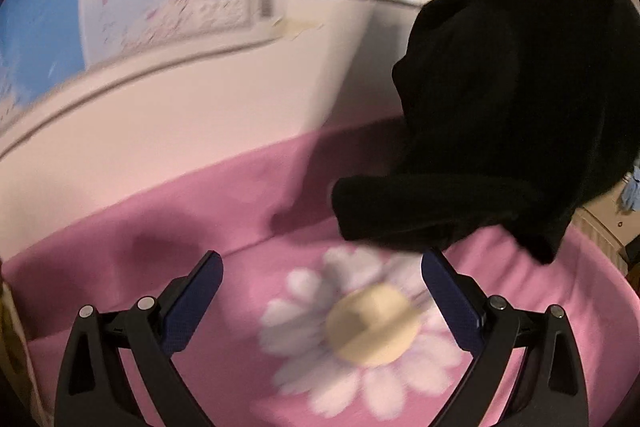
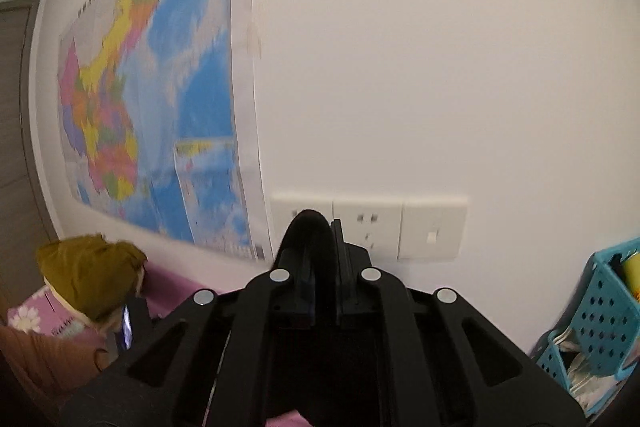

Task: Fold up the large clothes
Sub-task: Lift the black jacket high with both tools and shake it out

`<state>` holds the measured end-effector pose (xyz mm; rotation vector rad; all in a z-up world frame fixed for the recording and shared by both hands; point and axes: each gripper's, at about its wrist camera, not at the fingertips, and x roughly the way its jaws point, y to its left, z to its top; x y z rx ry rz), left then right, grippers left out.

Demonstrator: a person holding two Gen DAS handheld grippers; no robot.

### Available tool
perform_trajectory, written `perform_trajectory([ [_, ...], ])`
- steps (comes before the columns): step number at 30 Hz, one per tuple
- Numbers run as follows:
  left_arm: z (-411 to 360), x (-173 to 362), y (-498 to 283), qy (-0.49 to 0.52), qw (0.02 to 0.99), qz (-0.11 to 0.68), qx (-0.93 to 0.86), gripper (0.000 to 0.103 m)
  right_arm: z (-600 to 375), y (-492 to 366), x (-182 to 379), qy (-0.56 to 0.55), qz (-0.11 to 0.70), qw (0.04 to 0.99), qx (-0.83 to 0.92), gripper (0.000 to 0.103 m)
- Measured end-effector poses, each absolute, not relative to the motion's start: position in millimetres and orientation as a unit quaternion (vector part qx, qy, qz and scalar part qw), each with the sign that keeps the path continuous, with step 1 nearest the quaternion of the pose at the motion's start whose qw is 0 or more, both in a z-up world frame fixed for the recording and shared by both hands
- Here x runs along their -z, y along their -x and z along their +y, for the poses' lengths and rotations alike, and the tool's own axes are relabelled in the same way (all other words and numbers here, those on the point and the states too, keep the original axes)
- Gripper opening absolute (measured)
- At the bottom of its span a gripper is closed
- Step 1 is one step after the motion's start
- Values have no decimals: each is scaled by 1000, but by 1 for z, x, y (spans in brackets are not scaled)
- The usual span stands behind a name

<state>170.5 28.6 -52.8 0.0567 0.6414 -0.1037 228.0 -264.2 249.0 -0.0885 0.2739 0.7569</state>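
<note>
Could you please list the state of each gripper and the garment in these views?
left gripper: open, empty, above the pink blanket.
right gripper: shut on black cloth.
black garment: lifted, hanging, lower end bunched over the blanket.

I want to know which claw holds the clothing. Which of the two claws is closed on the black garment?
The right claw: it is shut on a fold of the black garment. The left claw is wide open, with nothing between.
</note>
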Motion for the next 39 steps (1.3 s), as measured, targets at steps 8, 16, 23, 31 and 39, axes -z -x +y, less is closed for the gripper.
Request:
perform_trajectory([
  [8,-17,36,-186,-97,959,242,107,96,-287,-207,-290,21,94,927,-362,6],
  [16,-38,20,-211,-73,955,252,141,11,-313,-190,-299,19,95,942,-321,6],
  [23,-15,-113,-168,14,980,145,135,9,-363,-125,-373,10,2,956,-292,6],
  [31,-10,-248,-71,11,997,-14,75,9,-407,-18,-444,0,-89,955,-284,6],
  [39,6,-282,86,-31,997,-66,-17,10,-413,55,-421,-14,-75,926,-370,6],
])
